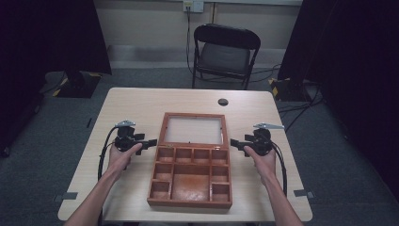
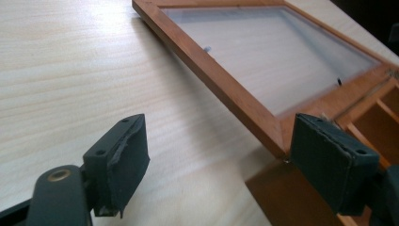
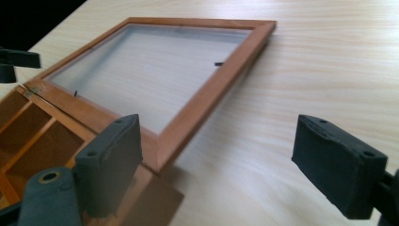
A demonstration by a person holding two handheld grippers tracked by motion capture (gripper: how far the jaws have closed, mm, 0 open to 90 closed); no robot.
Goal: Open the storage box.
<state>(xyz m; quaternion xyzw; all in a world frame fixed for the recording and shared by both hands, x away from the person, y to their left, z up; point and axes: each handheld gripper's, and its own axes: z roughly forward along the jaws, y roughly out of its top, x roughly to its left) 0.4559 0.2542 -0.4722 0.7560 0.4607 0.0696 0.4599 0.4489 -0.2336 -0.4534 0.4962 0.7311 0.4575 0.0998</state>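
A brown wooden box (image 1: 190,181) with several empty compartments lies open in the middle of the table. Its glass-paned lid (image 1: 192,130) lies flat behind it, hinged at the box's back edge. My left gripper (image 1: 151,142) hovers open just left of the hinge corner, jaws pointing at the box. My right gripper (image 1: 232,142) is open at the opposite hinge corner. In the left gripper view the lid frame (image 2: 221,80) runs between the spread pads (image 2: 123,160). In the right gripper view the lid frame (image 3: 211,89) passes by the left pad (image 3: 110,155).
The pale wooden table (image 1: 141,101) has bare room on both sides of the box. A round cable hole (image 1: 223,101) sits near the far edge. A black folding chair (image 1: 225,54) stands beyond the table. Cables trail from each gripper toward the front edge.
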